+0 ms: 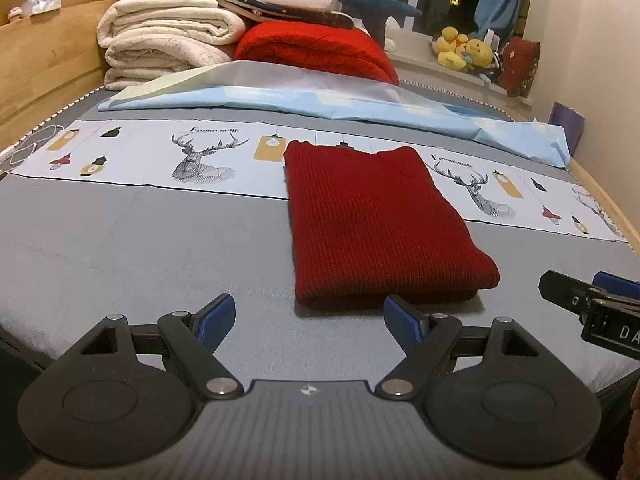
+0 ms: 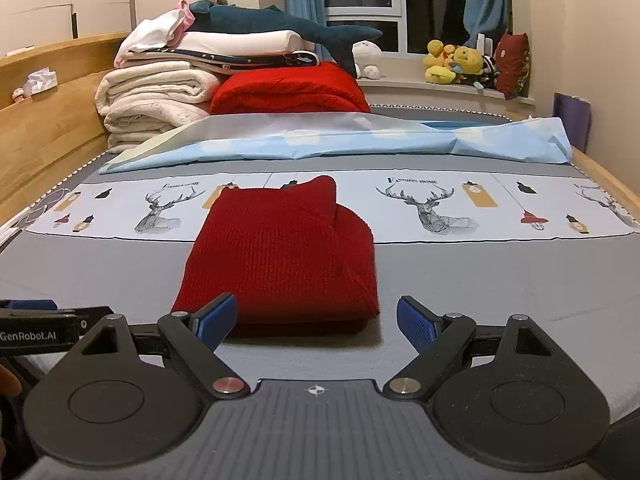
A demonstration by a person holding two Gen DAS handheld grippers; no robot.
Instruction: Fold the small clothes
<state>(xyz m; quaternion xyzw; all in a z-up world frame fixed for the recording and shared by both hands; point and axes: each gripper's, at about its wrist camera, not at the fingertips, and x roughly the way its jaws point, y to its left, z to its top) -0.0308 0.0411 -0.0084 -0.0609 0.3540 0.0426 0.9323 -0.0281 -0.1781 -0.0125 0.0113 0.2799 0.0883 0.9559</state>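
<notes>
Both grippers hang spread wide and empty near the bed's front edge — the left gripper (image 1: 306, 322) and the right gripper (image 2: 316, 324). Just ahead of their fingertips lies the red knit garment (image 2: 280, 256), already folded into a narrow oblong (two layers at least show at its near end), its far end reaching the printed deer strip (image 2: 420, 200). Judged from this, a final fold remains: each gripper would pinch a near corner and carry it toward the far end.
</notes>
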